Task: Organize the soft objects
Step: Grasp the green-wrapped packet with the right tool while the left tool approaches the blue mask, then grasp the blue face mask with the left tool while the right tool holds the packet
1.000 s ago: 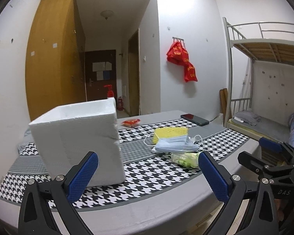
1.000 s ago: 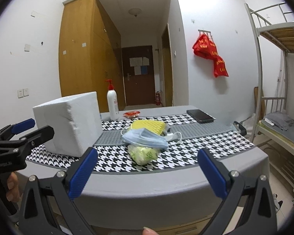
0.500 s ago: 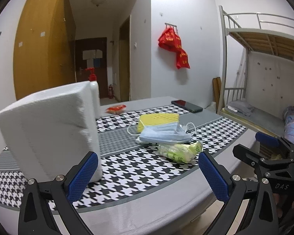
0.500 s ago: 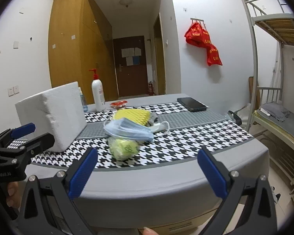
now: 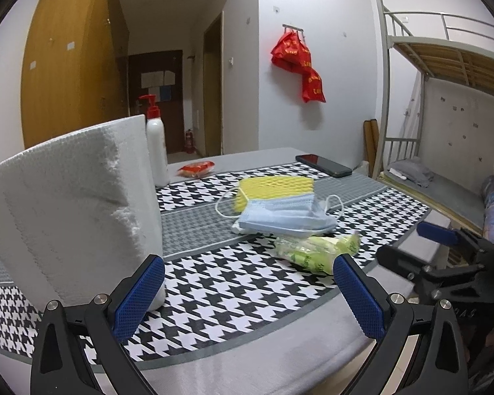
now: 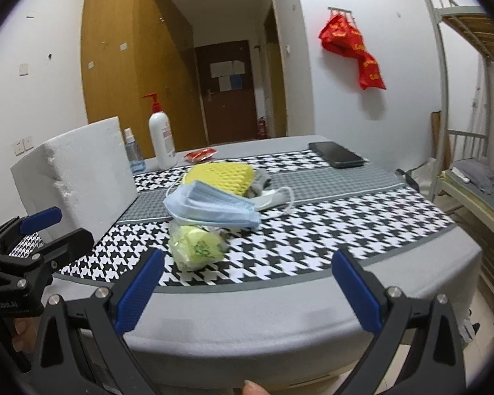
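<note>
1. Left tool (image 5: 248, 291) hangs at the near edge of the surface (image 5: 247, 355), its blue pads spread wide apart with nothing between them.
2. Right tool (image 6: 247, 289) sits at the near edge too, fingers wide apart and gripping nothing.
3. From the right wrist view the left tool shows at 9 o'clock; from the left wrist view the right tool shows at 3 o'clock, both clear of the pile.
4. The soft things sit heaped mid-surface on the houndstooth cloth (image 6: 329, 230): a green packet (image 6: 196, 247) nearest, just at 12 o'clock of the right tool's left finger.
5. A blue face mask (image 6: 214, 205) lies on top of the packet's far end, a white mask (image 6: 273, 196) touching it at 2 o'clock.
6. A yellow sponge (image 6: 222, 176) sits behind the masks, something grey tucked against its right side; I cannot tell what.
7. A white foam block (image 5: 72, 204) stands upright at 10 o'clock of the pile, well apart from it.
8. Behind the block: a pump bottle (image 6: 161, 141) and a small blue bottle (image 6: 133, 153).
9. A red packet (image 6: 201, 154) and a phone (image 6: 341, 159) lie toward the far edge.
</note>
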Demonstrator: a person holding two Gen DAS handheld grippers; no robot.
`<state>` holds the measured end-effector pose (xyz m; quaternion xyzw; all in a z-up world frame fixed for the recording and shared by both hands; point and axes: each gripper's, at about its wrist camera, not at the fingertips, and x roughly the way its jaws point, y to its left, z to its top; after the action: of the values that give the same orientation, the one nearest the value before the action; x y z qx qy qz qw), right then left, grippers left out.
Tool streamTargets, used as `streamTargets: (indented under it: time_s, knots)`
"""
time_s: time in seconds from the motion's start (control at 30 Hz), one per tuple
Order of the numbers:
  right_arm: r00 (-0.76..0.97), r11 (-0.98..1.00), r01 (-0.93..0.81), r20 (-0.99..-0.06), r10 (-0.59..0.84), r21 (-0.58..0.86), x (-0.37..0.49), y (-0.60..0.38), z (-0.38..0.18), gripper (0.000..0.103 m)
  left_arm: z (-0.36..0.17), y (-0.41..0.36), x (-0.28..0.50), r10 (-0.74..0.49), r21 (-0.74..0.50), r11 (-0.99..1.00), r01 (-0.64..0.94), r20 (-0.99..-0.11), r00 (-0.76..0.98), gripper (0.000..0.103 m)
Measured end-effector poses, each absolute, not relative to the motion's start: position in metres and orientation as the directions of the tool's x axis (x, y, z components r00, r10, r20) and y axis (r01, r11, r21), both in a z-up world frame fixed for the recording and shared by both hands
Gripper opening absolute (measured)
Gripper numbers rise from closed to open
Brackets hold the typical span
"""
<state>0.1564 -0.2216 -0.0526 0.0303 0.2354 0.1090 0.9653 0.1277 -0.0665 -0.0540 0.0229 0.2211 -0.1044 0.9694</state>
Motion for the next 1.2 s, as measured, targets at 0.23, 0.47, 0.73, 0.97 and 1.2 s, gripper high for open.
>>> streamTargets:
  time_s: [0.23,0.47,0.73,0.97,1.2]
  knots:
    - [0.831,0.955,-0.278,-0.474,0.291,0.1,0.175,-0.198,-0.062,0.103,-0.057,-0.057,0.134,-0.174,0.001,0.981,0.194,-0.445,0.879,0.102]
    - [0.798,0.936,-0.328,-0.491,0.349,0.131,0.193,-0.192,-0.068,0.102,-0.057,-0.047,0.14,-0.157,-0.014,0.986,0.169,-0.45,0.879,0.102]
    - [0.763,0.924,-0.358,-0.529,0.373,0.134,0.21,-0.182,-0.075,0.086,-0.06,-0.044,0.148,-0.152,-0.024,0.987,0.16,-0.467,0.871,0.102]
    - [0.722,0.907,-0.398,-0.563,0.402,0.138,0.215,-0.177,-0.081,0.047,-0.055,-0.056,0.149,-0.173,-0.02,0.982,0.185,-0.466,0.868,0.102]
    - [0.716,0.905,-0.394,-0.565,0.411,0.16,0.214,-0.193,-0.081,0.038,-0.055,-0.077,0.157,-0.187,0.003,0.977,0.214,-0.477,0.859,0.102]
